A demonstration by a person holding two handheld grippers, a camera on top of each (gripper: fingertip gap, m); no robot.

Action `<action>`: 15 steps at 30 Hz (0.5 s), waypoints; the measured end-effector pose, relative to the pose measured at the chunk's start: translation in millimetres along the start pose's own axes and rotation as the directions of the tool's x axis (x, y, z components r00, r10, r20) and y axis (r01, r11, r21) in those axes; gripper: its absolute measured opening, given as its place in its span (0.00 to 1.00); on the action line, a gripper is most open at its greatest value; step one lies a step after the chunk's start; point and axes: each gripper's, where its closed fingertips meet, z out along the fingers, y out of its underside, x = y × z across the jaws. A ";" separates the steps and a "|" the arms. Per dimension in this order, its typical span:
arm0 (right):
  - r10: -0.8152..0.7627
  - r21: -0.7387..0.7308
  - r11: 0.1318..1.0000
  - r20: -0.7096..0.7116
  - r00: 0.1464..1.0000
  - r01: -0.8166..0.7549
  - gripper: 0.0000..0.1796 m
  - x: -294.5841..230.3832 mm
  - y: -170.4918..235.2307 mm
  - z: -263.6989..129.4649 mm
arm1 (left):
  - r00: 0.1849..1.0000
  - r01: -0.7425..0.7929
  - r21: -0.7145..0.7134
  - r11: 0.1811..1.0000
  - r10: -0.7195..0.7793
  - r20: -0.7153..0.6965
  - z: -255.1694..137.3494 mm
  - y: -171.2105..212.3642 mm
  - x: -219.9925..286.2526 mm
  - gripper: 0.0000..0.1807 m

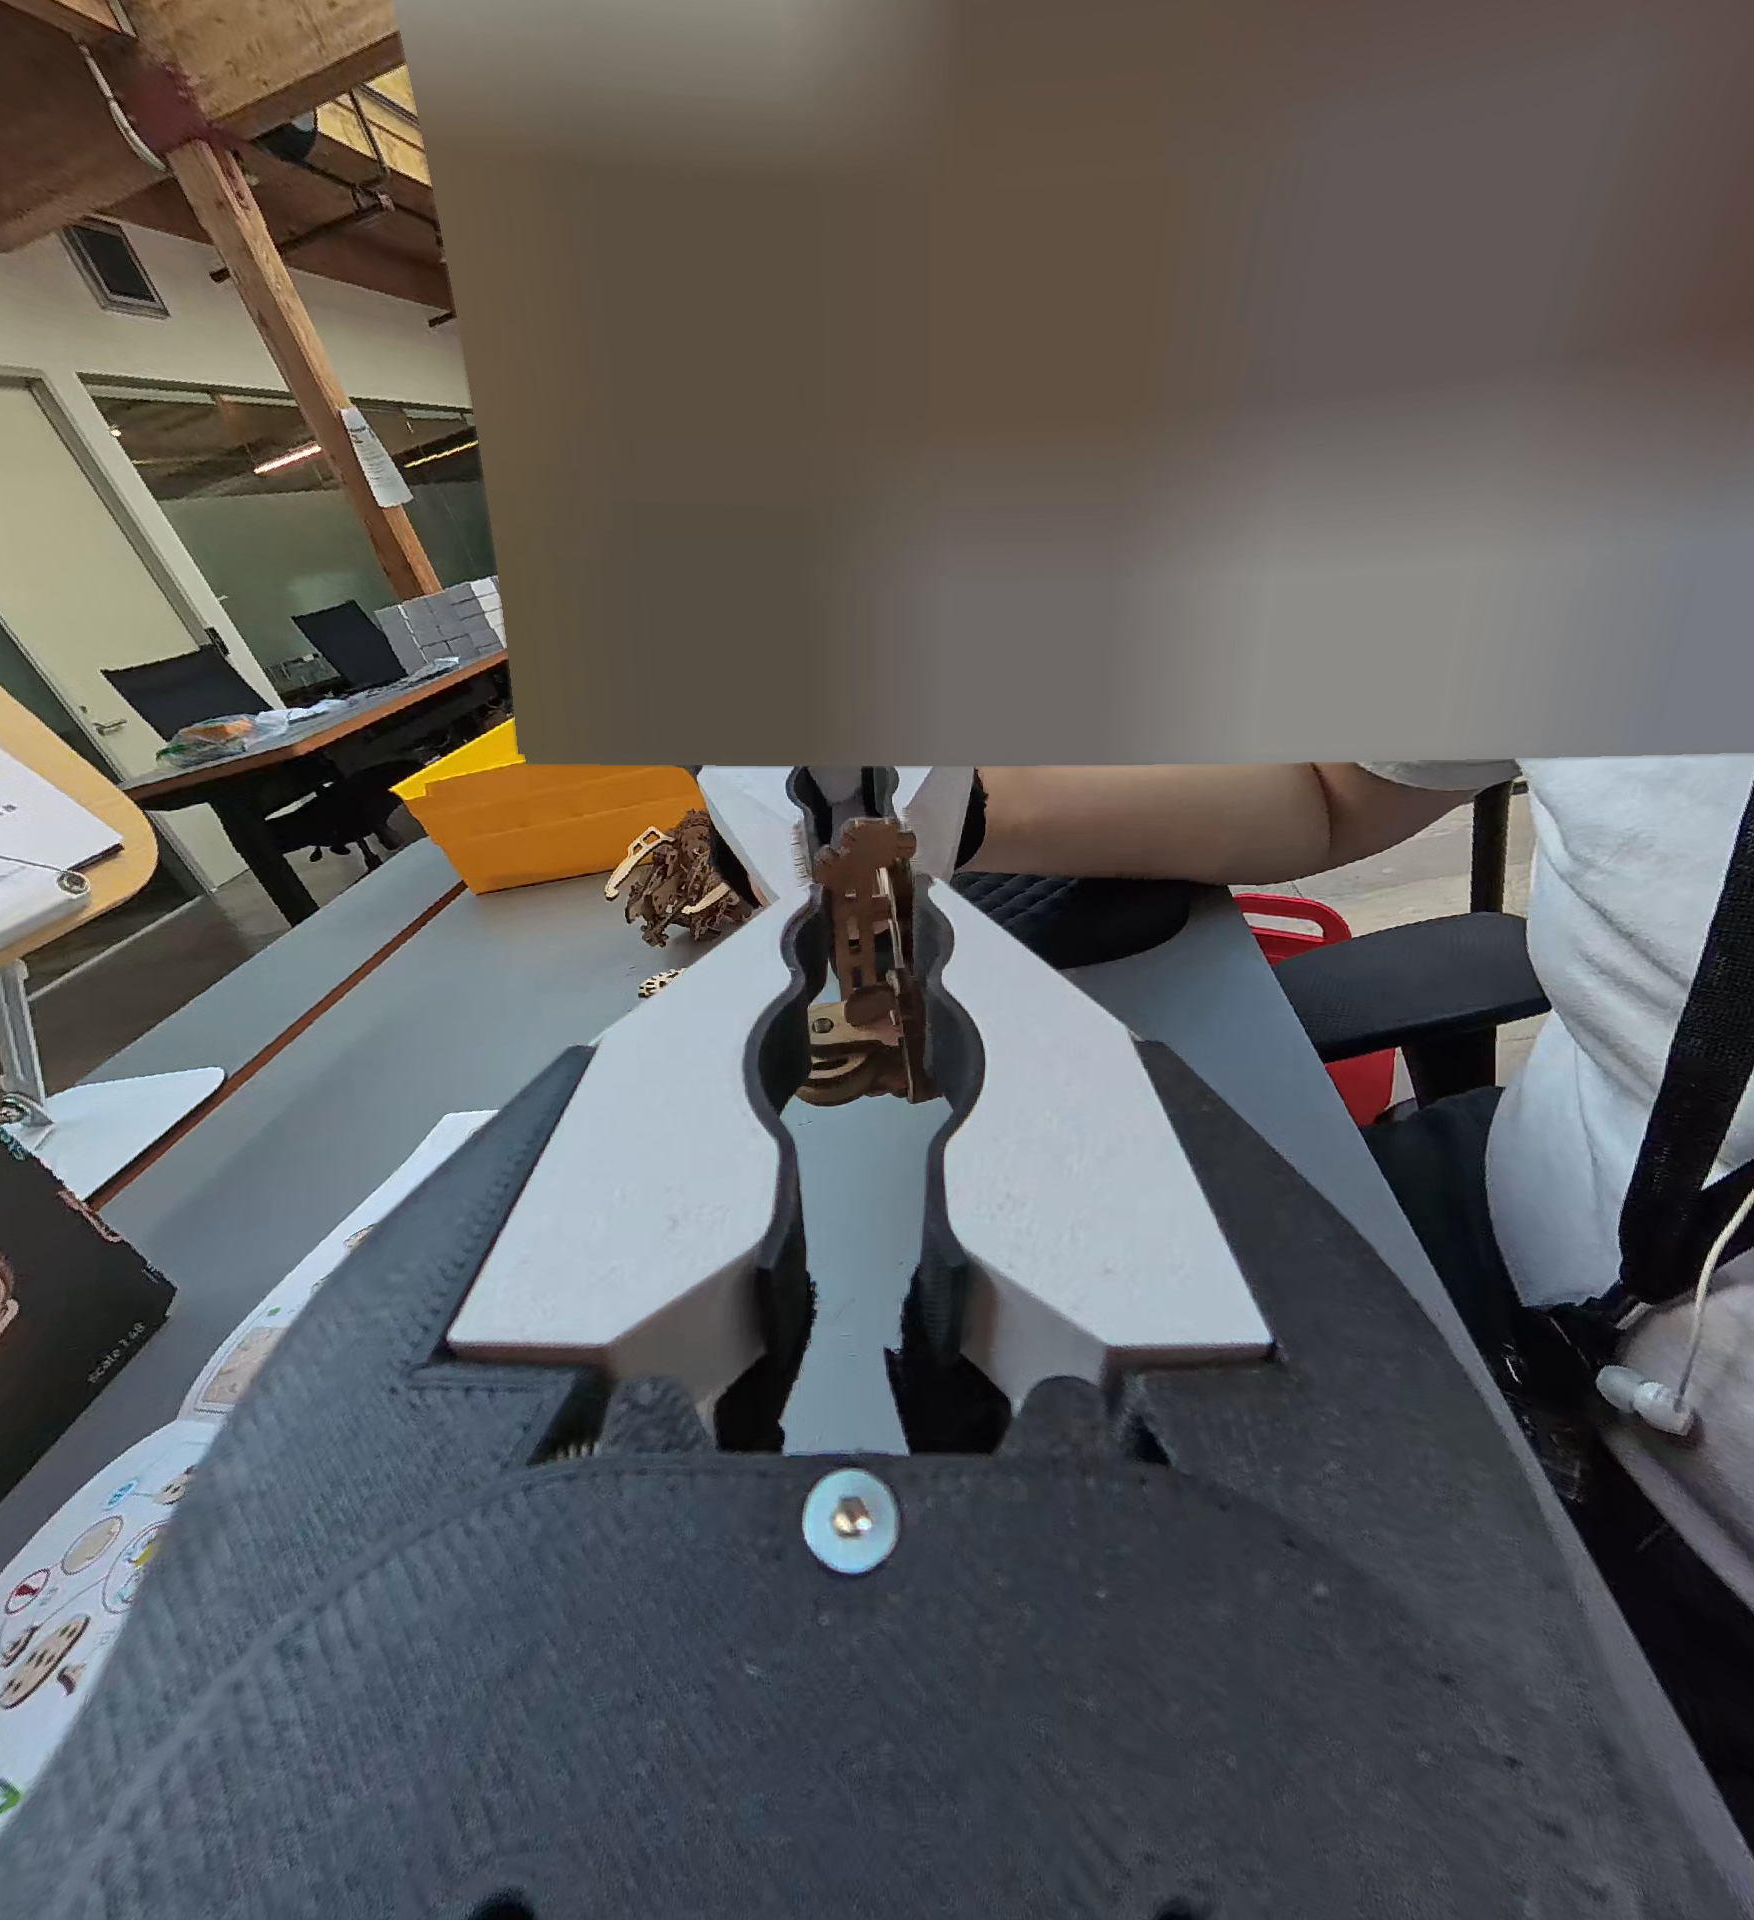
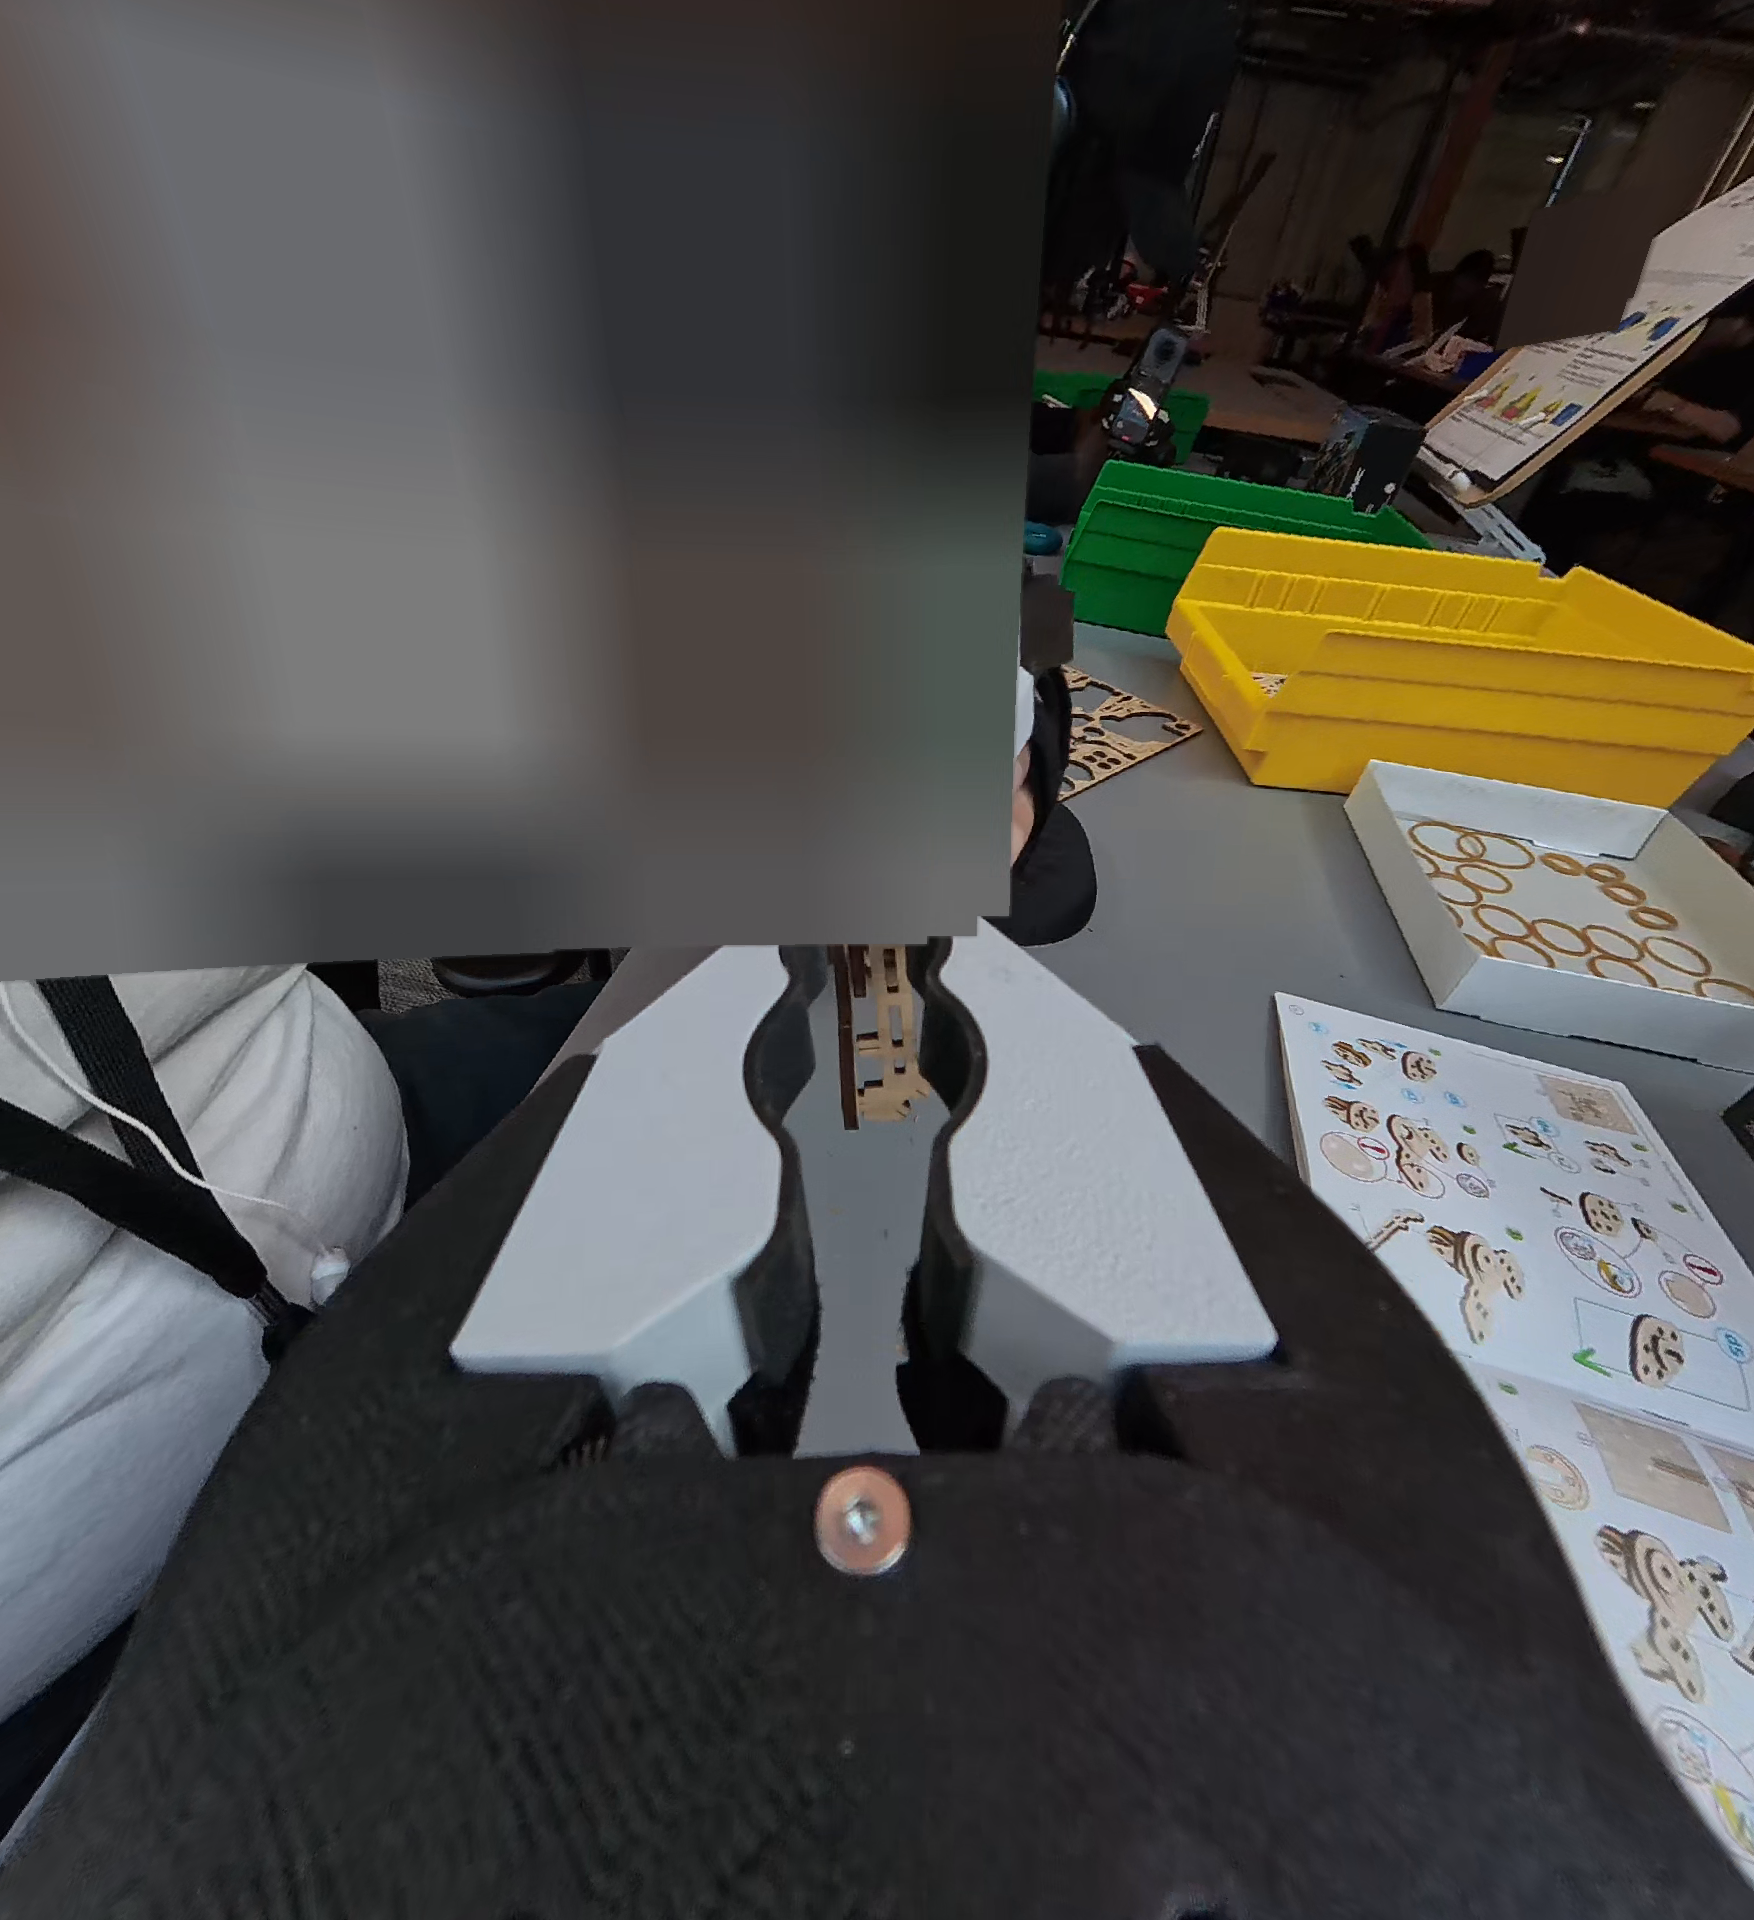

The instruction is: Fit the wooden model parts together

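Grey tabletop (image 2: 1216, 904) in an open workshop. Held up over its near edge between both grippers: a slotted wooden sub-assembly (image 1: 868, 966), pinched at the tips by the left gripper (image 1: 857, 894) and, from the opposite side, by the right gripper (image 2: 878, 997). Probably light, stiff, brittle at the thin tabs; best gripped on flat faces, not teeth. Counted: two yellow bins (image 2: 1475, 665), one green bin (image 2: 1164, 530), one white tray of rings (image 2: 1538, 810), one instruction sheet (image 2: 1538, 1247), one further wooden model (image 1: 681, 883), one loose gear (image 1: 660, 982)
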 end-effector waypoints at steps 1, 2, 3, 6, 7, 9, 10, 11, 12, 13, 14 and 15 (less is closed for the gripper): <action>0.018 0.005 1.000 0.003 1.000 -0.018 0.07 1.1 0.3 0.1 | 1.000 -0.008 -0.005 1.000 0.008 0.004 -0.4 0.7 -0.7 0.08; 0.037 0.012 0.999 0.004 0.999 -0.037 0.07 2.3 0.0 0.1 | 1.000 -0.010 -0.007 1.000 0.010 0.011 -0.6 1.0 -1.9 0.08; 0.054 0.019 0.998 0.001 0.999 -0.054 0.07 4.0 -0.2 0.3 | 1.000 -0.009 -0.006 1.000 0.009 0.017 -0.8 1.2 -3.2 0.08; 0.081 0.021 0.996 -0.003 0.997 -0.081 0.07 6.3 0.8 0.5 | 1.000 0.013 -0.009 1.000 -0.012 0.028 -1.3 2.4 -6.8 0.07; 0.095 0.022 0.995 0.000 0.995 -0.095 0.07 6.6 1.3 0.6 | 0.999 0.024 -0.011 1.000 -0.023 0.026 -1.4 2.9 -7.7 0.07; 0.140 0.028 0.990 0.019 0.990 -0.140 0.08 7.0 1.8 0.5 | 0.999 0.044 -0.018 0.999 -0.043 0.024 -1.4 3.7 -9.1 0.07; 0.158 0.033 0.987 0.035 0.987 -0.159 0.09 6.4 1.8 0.1 | 0.998 0.051 -0.019 0.999 -0.050 0.025 -1.2 4.1 -9.6 0.06; 0.173 0.032 0.984 0.045 0.984 -0.174 0.09 6.4 2.4 0.0 | 0.998 0.058 -0.020 0.998 -0.058 0.026 -1.0 4.6 -10.2 0.06; 0.180 0.033 0.983 0.051 0.982 -0.182 0.09 6.3 2.6 -0.2 | 0.997 0.070 -0.020 0.997 -0.069 0.024 -0.8 4.7 -10.4 0.06; 0.182 0.035 0.982 0.055 0.982 -0.184 0.09 6.1 2.4 -0.4 | 0.996 0.087 -0.018 0.996 -0.086 0.019 -0.8 4.6 -10.4 0.06; 0.185 0.036 0.982 0.056 0.981 -0.187 0.09 6.4 2.5 -0.4 | 0.994 0.107 -0.016 0.994 -0.107 0.012 -0.8 4.6 -10.6 0.06; 0.187 0.034 0.981 0.054 0.981 -0.189 0.08 6.9 3.0 -0.3 | 0.992 0.128 -0.014 0.992 -0.127 0.004 -0.9 4.7 -10.8 0.06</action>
